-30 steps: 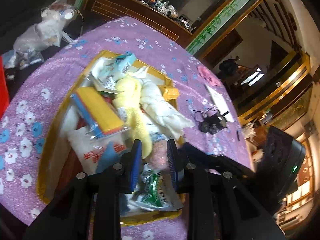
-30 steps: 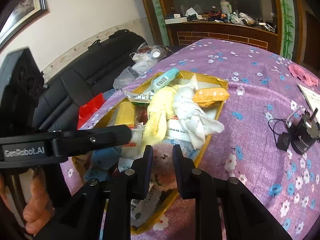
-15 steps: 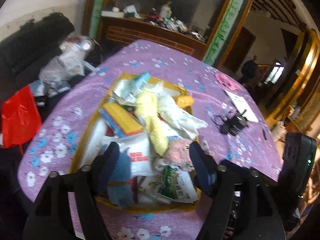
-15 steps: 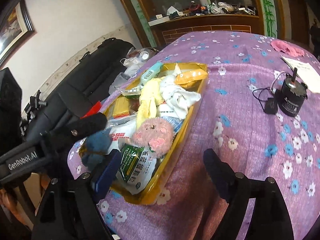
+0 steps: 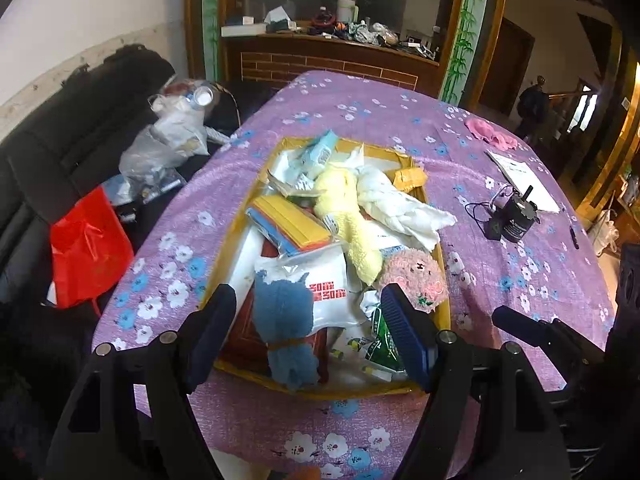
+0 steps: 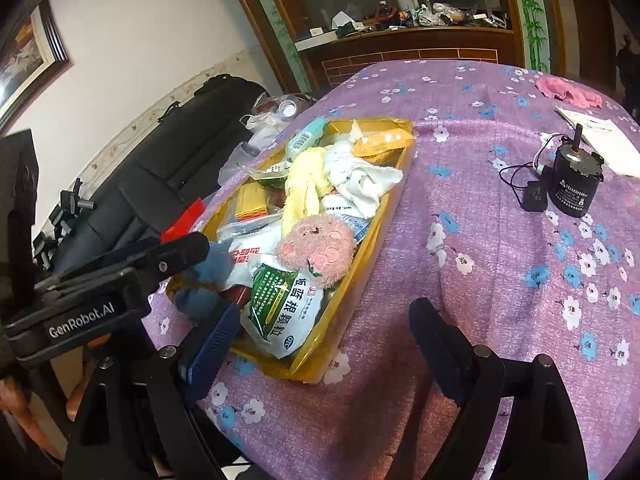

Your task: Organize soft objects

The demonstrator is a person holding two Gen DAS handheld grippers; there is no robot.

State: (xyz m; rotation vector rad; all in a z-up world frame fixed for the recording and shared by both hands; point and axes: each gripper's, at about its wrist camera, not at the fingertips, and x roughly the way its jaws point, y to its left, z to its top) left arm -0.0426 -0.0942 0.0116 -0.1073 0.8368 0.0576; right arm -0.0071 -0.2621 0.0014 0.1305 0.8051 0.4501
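Observation:
A yellow tray [image 5: 232,240] [image 6: 360,280] on the purple flowered table holds a heap of soft things and packets: a blue plush [image 5: 284,320] [image 6: 208,280], a pink plush [image 5: 414,276] [image 6: 316,246], a yellow towel [image 5: 348,216] [image 6: 304,188], a white cloth [image 5: 396,204] [image 6: 360,176]. My left gripper [image 5: 308,340] is open and empty, held just above the tray's near end over the blue plush. My right gripper [image 6: 324,344] is open and empty at the tray's near right corner. The left gripper's arm also shows at the left of the right wrist view [image 6: 120,280].
A black motor with cable [image 5: 514,220] [image 6: 572,184], a white paper [image 5: 520,180] [image 6: 600,144] and a pink cloth [image 5: 492,134] [image 6: 568,90] lie on the table's right side. A black sofa with bags [image 5: 80,160] stands left. A wooden cabinet [image 5: 332,60] is behind.
Both grippers have opened wide, letting go of the pink plush, and have drawn back up from the tray. The pink plush now lies in the tray.

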